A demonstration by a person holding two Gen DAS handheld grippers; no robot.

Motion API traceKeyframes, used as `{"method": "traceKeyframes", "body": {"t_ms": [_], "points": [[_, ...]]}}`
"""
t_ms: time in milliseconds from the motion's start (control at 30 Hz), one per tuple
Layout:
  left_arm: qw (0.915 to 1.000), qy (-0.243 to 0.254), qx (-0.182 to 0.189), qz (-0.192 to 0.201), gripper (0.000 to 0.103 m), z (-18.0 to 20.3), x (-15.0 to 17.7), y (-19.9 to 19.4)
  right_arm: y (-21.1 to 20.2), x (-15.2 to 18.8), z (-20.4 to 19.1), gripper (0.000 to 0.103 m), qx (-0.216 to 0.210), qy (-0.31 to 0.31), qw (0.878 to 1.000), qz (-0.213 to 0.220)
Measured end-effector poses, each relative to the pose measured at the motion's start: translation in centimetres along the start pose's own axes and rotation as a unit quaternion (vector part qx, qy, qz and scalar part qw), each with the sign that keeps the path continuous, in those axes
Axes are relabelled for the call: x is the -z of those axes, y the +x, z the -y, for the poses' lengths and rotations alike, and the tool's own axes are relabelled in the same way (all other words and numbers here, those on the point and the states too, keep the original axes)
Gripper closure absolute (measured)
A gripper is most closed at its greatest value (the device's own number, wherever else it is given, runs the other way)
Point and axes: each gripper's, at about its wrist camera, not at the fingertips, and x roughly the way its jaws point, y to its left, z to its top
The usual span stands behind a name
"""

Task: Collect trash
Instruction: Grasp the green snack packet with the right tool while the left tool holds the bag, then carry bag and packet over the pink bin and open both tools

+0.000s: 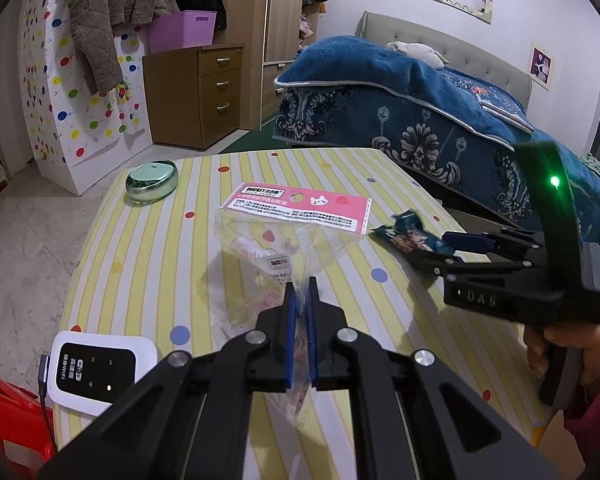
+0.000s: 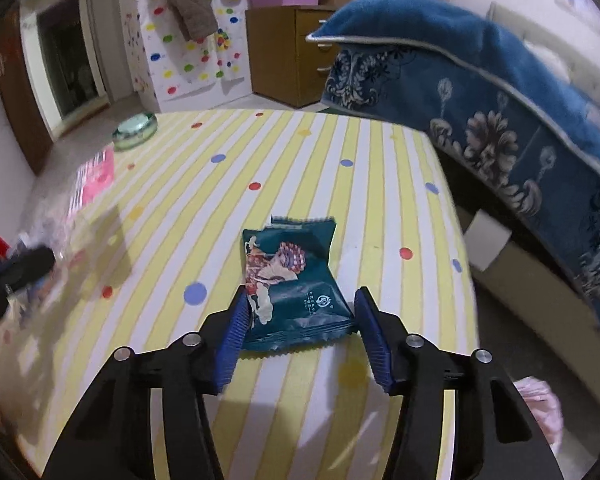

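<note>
Left wrist view: the left gripper [image 1: 300,300] is clamped on the lower end of a clear plastic bag [image 1: 276,248], whose pink header card [image 1: 300,206] points away toward the far side of the table [image 1: 148,248]. The blue pads [image 1: 289,332] are nearly together with only the film between them. The bag's free end rests on the striped, dotted cloth near the table's middle. A round green tin [image 1: 152,180] sits near the far left corner, close to the edge. A white WiFi device [image 1: 100,372] with a cable lies at the near left edge, beside a red object [image 1: 8,412] that sits off the table. To the right, a hand [image 1: 564,344] holds the right gripper [image 1: 456,240], whose tips reach a dark teal snack wrapper [image 1: 404,236].

Right wrist view: the right gripper [image 2: 304,328] stands partly open, straddling the near end of the teal snack wrapper [image 2: 296,284]. The left pad [image 2: 236,328] is against or just beside the wrapper's edge; the right pad [image 2: 374,340] stands just beside the other edge, with a thin gap. The wrapper lies flat, right of the table's centre, with bare cloth on all sides. The table's right edge [image 2: 466,264] runs near it; beyond is a narrow dark gap, then the bed with a blue blanket [image 2: 500,120]. The far table half is open apart from the tin [image 2: 134,130].
</note>
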Motion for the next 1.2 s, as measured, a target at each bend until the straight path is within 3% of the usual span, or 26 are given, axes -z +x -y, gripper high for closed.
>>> {"method": "traceKeyframes", "body": {"t_ms": [100, 300, 600, 867, 1200], "points": [[1.0000, -0.001, 0.001, -0.003, 0.100, 0.0, 0.2, 0.2, -0.3, 0.3, -0.7, 0.054, 0.018, -0.017, 1.000, 0.002], [0.9999, -0.008, 0.007, 0.007, 0.100, -0.2, 0.6, -0.5, -4.0, 1.4, -0.6, 0.055, -0.006, 0.019, 1.000, 0.023], [0.9968, 0.015, 0.062, 0.048, 0.100, 2.8, 2.6, -4.1, -10.8, 6.6, -0.1, 0.055, -0.043, 0.092, 0.994, 0.043], [0.9935, 0.049, 0.081, 0.063, 0.100, 6.0, 5.2, -5.9, -14.2, 10.6, 0.8, 0.055, -0.004, 0.114, 0.992, 0.058], [0.9858, 0.105, 0.124, 0.041, 0.100, 13.0, 6.6, -6.8, -17.4, 16.0, 6.2, 0.054, 0.044, 0.168, 0.983, 0.066]]}}
